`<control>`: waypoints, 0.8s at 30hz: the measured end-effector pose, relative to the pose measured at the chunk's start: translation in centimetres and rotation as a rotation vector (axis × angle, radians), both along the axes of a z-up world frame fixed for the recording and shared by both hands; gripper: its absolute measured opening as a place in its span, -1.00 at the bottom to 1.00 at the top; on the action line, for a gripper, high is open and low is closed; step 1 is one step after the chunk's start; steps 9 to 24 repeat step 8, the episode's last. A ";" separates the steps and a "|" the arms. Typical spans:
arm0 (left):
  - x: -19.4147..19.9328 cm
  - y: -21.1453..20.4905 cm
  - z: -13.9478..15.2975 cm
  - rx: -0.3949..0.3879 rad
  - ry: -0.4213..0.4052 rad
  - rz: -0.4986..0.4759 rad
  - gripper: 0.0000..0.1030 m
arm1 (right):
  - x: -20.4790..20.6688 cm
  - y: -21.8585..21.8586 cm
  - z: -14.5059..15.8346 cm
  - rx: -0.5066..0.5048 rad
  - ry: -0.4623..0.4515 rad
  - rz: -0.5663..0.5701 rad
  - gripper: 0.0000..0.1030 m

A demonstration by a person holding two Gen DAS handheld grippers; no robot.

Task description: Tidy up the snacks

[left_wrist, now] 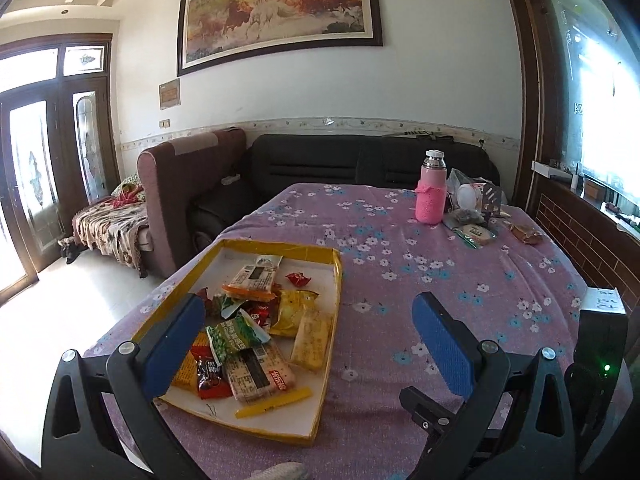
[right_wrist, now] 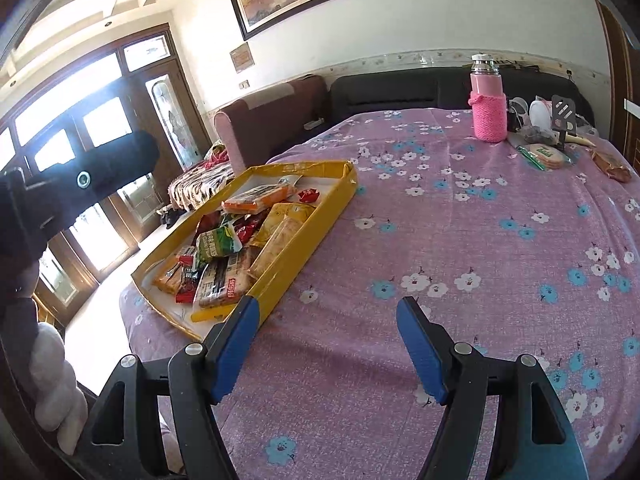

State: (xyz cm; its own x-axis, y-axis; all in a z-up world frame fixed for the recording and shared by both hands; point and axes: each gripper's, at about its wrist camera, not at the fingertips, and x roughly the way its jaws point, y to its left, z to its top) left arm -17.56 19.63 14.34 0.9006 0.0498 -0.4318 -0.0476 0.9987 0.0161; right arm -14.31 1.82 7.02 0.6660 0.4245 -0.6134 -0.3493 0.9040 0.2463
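While both claws hang empty over the cloth, these are the risks I see from where I stand:

Left gripper [left_wrist: 308, 320]: jaws spread wide, holding nothing, above the near end of the yellow tray [left_wrist: 335, 276].
Right gripper [right_wrist: 326, 336]: jaws apart, nothing between them, over bare tablecloth [right_wrist: 480, 240] just beside the tray's near corner.
Snacks: piled loose in the tray; more packets [left_wrist: 476, 234] lie far off by the pink bottle [left_wrist: 430, 196].
Tray edge: it sits close to the table's left edge; a push from either claw could slide it off.
Pile: overlapping wrappers are slippery, so a pinch may drag neighbours out.
Bottle: tall and upright; a reach for the far packets could knock it.
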 end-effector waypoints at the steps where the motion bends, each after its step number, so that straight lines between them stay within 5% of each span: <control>1: 0.1 0.0 -0.1 -0.008 0.009 -0.004 1.00 | 0.0 0.1 -0.1 -0.001 0.002 0.003 0.41; 24: 1.2 -0.4 -0.8 -0.031 0.062 -0.017 1.00 | -0.2 -0.6 0.1 -0.008 -0.001 -0.007 0.41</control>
